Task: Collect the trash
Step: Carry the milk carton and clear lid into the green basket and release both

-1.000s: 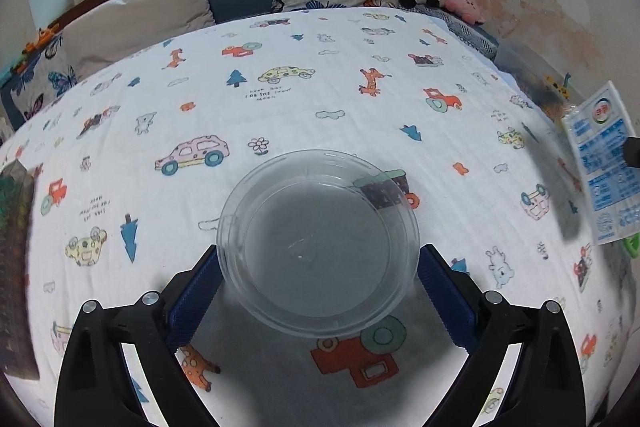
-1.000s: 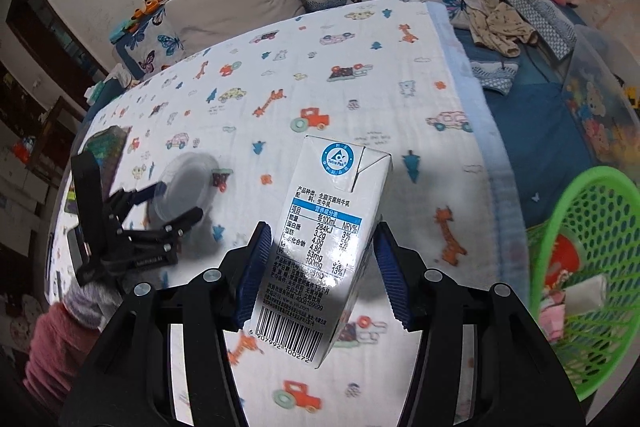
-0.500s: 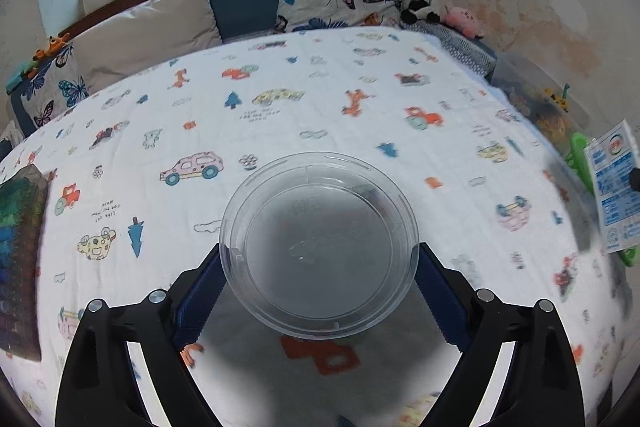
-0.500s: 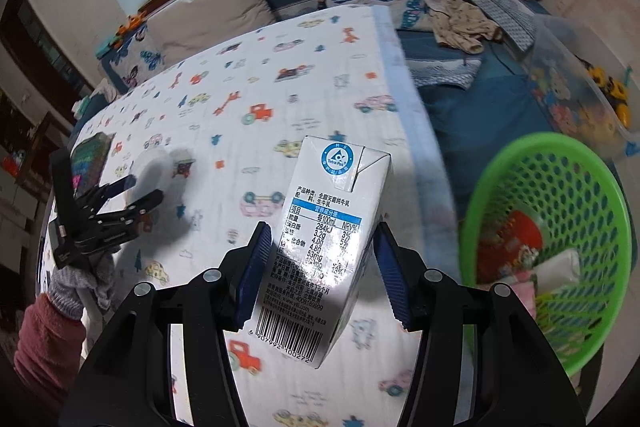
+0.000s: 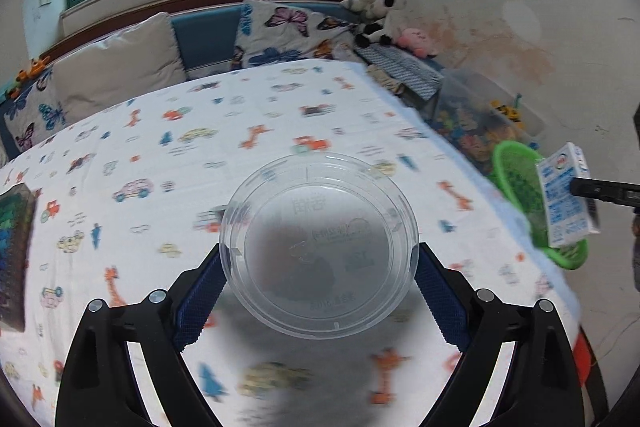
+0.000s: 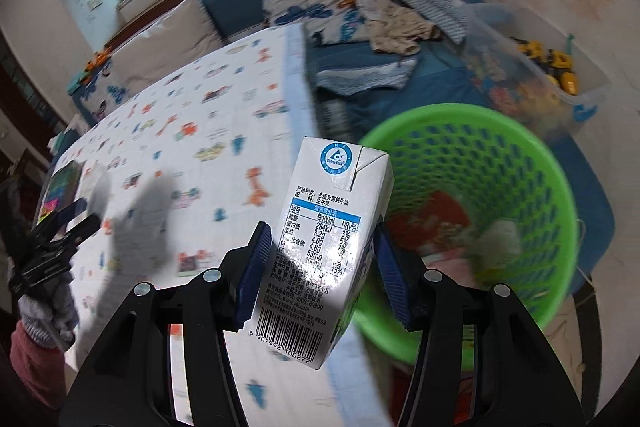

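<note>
Two views: left wrist first, then right wrist.
Left tongs (image 5: 319, 285): clenched on a clear plastic lid (image 5: 319, 245), the blue pads pressing its rim on both sides.
Lid position: held flat and lifted, right between the fingertips, above the cartoon-print bedsheet (image 5: 168, 163).
Ahead and to the right of the left tongs: a green basket (image 5: 520, 183) past the sheet's edge, with the milk carton (image 5: 566, 195) in front of it, gripped by the other tool at the frame's right border.
Far left of the left tongs: a dark patterned book (image 5: 12, 251) lying on the sheet.
Right tongs (image 6: 322, 277): clenched on the milk carton (image 6: 326, 251), blue pads against its two side faces.
Carton position: upright with a slight tilt, barcode end nearest the camera, its top reaching forward past the fingertips.
Green basket (image 6: 532, 163): ahead and to the right of the right tongs, just beyond the carton, with blurred rubbish inside.
Bedsheet (image 6: 192, 147): to the left of the right tongs.
Left tongs in this view (image 6: 80, 217): far left, blurred, over the sheet.
</note>
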